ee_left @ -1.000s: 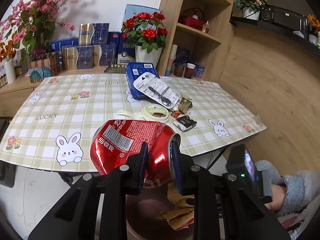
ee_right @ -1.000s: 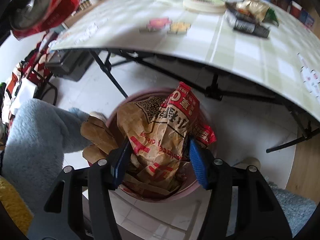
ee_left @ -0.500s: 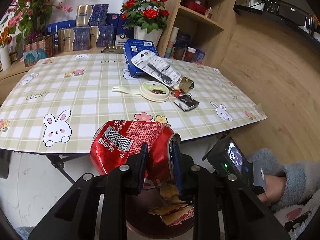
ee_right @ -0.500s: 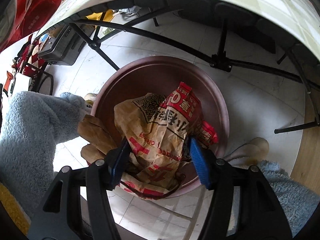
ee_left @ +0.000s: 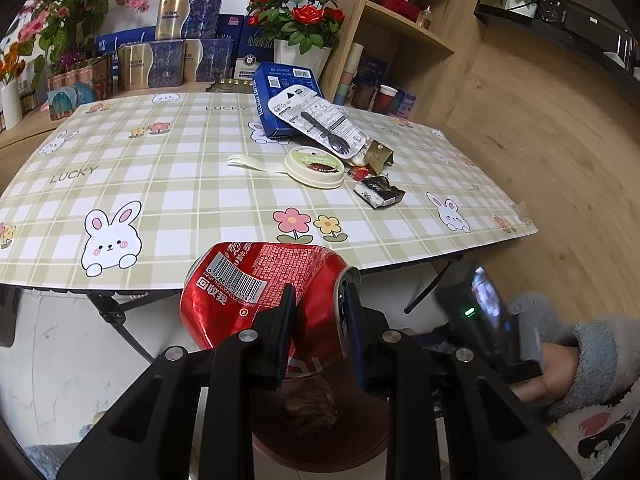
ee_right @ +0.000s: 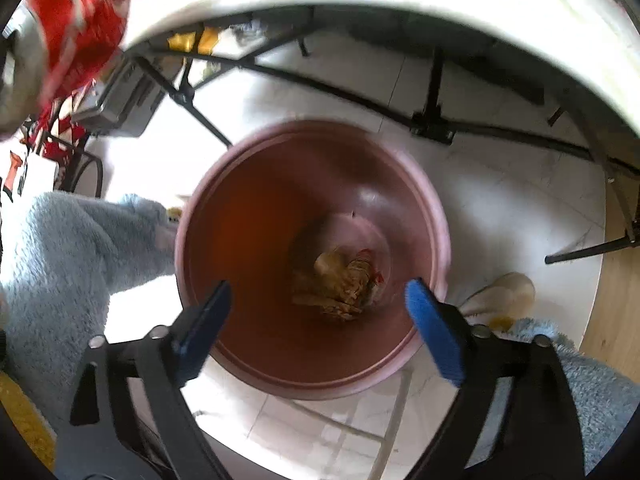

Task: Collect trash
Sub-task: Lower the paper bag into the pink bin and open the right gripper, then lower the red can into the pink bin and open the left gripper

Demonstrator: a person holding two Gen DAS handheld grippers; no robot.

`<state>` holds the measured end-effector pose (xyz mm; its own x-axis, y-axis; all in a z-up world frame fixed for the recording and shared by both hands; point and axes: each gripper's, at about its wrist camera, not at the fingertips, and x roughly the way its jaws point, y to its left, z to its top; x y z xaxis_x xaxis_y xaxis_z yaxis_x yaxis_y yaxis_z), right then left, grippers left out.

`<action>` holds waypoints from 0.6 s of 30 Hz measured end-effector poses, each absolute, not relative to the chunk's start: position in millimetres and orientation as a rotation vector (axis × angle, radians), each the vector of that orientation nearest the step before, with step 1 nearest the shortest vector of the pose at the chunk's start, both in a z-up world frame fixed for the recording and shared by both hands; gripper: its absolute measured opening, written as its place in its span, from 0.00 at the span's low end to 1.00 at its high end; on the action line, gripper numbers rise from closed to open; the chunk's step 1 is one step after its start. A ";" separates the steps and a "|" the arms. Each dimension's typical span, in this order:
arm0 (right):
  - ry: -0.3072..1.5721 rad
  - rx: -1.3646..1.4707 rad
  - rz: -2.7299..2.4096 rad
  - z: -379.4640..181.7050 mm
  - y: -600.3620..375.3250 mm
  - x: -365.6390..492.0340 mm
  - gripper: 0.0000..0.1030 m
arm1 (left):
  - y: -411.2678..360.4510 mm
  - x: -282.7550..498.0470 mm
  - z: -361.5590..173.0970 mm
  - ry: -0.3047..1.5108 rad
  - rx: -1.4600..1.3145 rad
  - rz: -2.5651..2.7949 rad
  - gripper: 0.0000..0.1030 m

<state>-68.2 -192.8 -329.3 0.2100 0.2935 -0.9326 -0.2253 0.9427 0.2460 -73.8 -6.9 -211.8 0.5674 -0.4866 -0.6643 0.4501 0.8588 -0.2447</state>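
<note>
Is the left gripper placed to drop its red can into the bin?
Probably yes. The left gripper holds the red can above the bin, whose mouth looks open, with only a crumpled wrapper at its bottom.

Left tool [ee_left: 318, 316]: matte black plastic arms w/ silver screw heads at the joints, dark flat pads on the fingers [ee_left: 280, 334]. Right tool [ee_right: 320, 320]: same black frame & silver screws, but bright blue ribbed pads [ee_right: 434, 336]. Its black body carries a small lit screen [ee_left: 486, 294] & a green LED. Person wears a fluffy grey-blue fleece sleeve [ee_left: 592, 356], fleece w/ pink & black patches below it, & a pale slipper [ee_right: 502, 294].
</note>
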 end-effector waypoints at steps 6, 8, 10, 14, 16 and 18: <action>1.153 0.078 0.326 -296.7 -205.5 -72.0 0.94 | -7.3 -74.3 -217.9 0.817 -0.047 -0.554 0.23; 1.106 0.088 0.311 -287.7 -210.5 -74.7 0.94 | -9.4 -74.6 -220.1 0.825 -0.042 -0.559 0.23; 1.047 0.089 0.287 -277.4 -216.3 -78.0 0.94 | -10.6 -75.0 -222.3 0.832 -0.038 -0.562 0.23; 0.959 0.103 0.258 -262.5 -228.2 -81.9 0.95 | -14.3 -75.0 -230.6 0.864 -0.038 -0.577 0.23; 0.930 0.125 0.258 -258.0 -232.4 -84.4 0.95 | -17.2 -75.2 -235.3 0.881 -0.036 -0.587 0.24; 0.888 0.136 0.260 -251.6 -236.6 -87.9 0.95 | -20.7 -75.4 -240.0 0.899 -0.032 -0.598 0.24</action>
<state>-87.9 -236.6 -251.6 0.6018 0.2802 -0.7479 -0.1678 0.9599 0.2245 -75.4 -20.7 -240.0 0.4714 -0.5015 -0.7255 0.4750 0.8374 -0.2703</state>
